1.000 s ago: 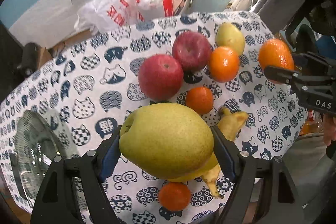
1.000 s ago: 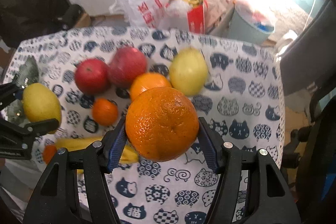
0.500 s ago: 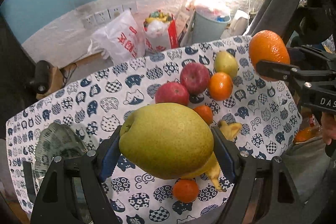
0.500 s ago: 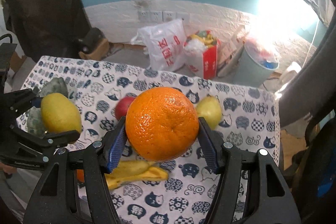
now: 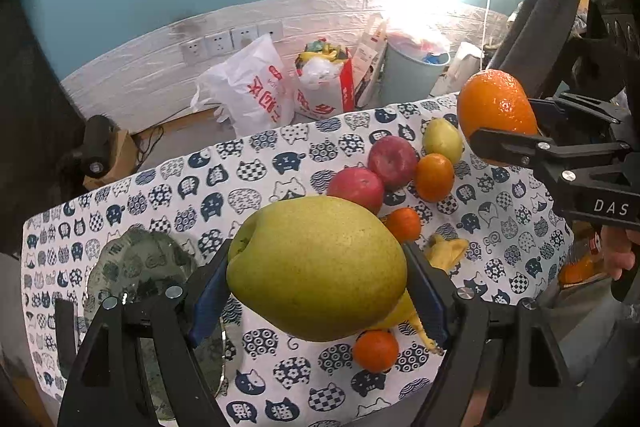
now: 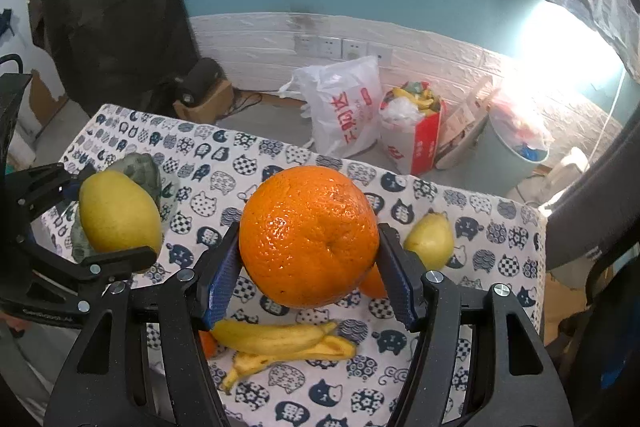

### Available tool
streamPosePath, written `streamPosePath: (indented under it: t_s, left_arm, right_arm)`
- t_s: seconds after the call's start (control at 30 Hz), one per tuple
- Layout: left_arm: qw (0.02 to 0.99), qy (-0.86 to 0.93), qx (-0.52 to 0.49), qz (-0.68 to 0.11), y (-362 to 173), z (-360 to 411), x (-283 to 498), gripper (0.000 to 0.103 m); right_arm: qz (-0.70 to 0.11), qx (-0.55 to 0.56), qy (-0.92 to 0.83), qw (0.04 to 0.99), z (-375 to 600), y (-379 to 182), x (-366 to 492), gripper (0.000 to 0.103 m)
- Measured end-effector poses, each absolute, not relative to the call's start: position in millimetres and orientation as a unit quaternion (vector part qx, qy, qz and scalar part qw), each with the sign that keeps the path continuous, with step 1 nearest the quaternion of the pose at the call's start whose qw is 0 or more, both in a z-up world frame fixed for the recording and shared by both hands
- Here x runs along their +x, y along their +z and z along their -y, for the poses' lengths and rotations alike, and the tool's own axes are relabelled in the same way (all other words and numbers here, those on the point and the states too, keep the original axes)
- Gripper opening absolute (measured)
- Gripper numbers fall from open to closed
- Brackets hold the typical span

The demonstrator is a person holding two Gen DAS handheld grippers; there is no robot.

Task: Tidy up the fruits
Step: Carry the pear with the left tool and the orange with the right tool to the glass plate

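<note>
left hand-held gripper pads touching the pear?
Touching. Left wrist view: both blue pads of the left hand-held gripper press the pear's sides, holding it above the table.

Past my table's cat-print cloth (image 5: 256,163) I see a white plastic bag (image 5: 248,87), a red carton (image 6: 420,143), a pale bin (image 6: 508,155) and wall sockets (image 5: 232,39).

A large yellow-green pear (image 5: 316,269) and a big dimpled orange (image 6: 309,235) hang above the desk (image 5: 168,187). On its cat-print cloth lie two red apples (image 5: 374,173), a smaller pear (image 5: 442,141), three mandarins (image 5: 434,177) and a peeled banana (image 6: 280,341).
</note>
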State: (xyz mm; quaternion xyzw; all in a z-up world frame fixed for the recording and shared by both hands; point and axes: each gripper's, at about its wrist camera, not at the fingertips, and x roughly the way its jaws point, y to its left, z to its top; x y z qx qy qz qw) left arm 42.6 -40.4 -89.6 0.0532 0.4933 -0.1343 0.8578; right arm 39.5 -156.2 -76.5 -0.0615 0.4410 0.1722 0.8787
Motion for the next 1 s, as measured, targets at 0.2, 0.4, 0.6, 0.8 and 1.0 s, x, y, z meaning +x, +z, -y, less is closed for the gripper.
streamPosePath:
  t_s: [0.2,0.4,0.6,0.8,1.0]
  left_arm:
    - [0.862,-0.118,0.044,-0.491,-88.5,18.0,39.4,0.082]
    - [0.865,-0.099,0.029,-0.491,-90.3,-9.3,35.5,0.082]
    - [0.863,-0.075,0.011,-0.499,-100.0,-43.8,29.0,0.082]
    - [0.86,-0.043,-0.001,-0.509,-117.2,-82.2,22.2,0.082]
    - [0.849,-0.017,-0.021,-0.528,-139.5,-120.6,17.3,0.082]
  right_arm:
    - [-0.442,-0.069,0.187,0.874,131.8,-76.9,41.9,0.064]
    - [-0.446,-0.078,0.211,0.866,98.4,-80.5,44.7,0.064]
    - [-0.455,-0.084,0.237,0.854,62.3,-88.3,48.8,0.064]
    - [-0.469,-0.095,0.266,0.837,18.3,-102.2,52.2,0.064]
    - [-0.476,-0.111,0.295,0.821,-26.8,-118.0,53.8,0.064]
